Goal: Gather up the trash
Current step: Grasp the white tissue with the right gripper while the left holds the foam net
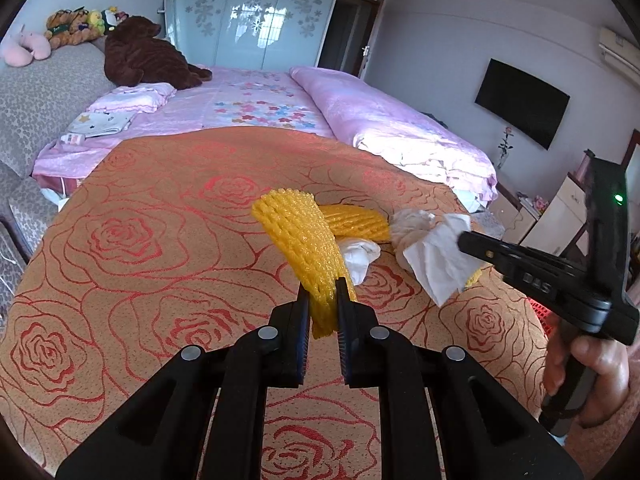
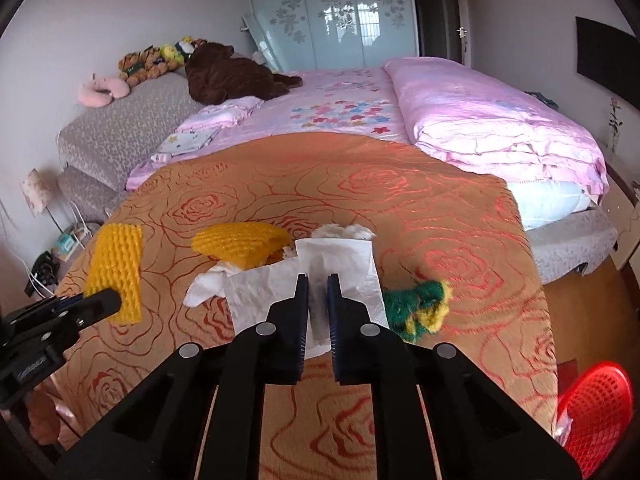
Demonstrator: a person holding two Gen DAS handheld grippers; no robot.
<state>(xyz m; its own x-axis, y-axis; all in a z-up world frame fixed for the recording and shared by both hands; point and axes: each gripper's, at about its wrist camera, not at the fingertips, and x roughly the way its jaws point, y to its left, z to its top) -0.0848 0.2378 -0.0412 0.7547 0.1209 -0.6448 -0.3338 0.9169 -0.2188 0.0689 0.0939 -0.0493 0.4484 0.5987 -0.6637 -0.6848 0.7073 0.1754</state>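
Note:
My left gripper (image 1: 323, 283) is shut on a yellow foam fruit net (image 1: 302, 240) and holds it above the orange rose-patterned table (image 1: 160, 240); it also shows in the right wrist view (image 2: 118, 268). My right gripper (image 2: 318, 280) is shut on a white tissue (image 2: 340, 268), also seen in the left wrist view (image 1: 436, 256). On the table lie a second yellow foam net (image 2: 240, 242), a crumpled white tissue (image 2: 206, 284), a beige paper wad (image 2: 344, 232) and a green and yellow scouring pad (image 2: 420, 304).
A red plastic basket (image 2: 596, 412) stands on the floor at the table's right front. Behind the table is a bed with pink bedding (image 2: 480, 120) and plush toys (image 2: 228, 76). A TV (image 1: 520, 100) hangs on the right wall.

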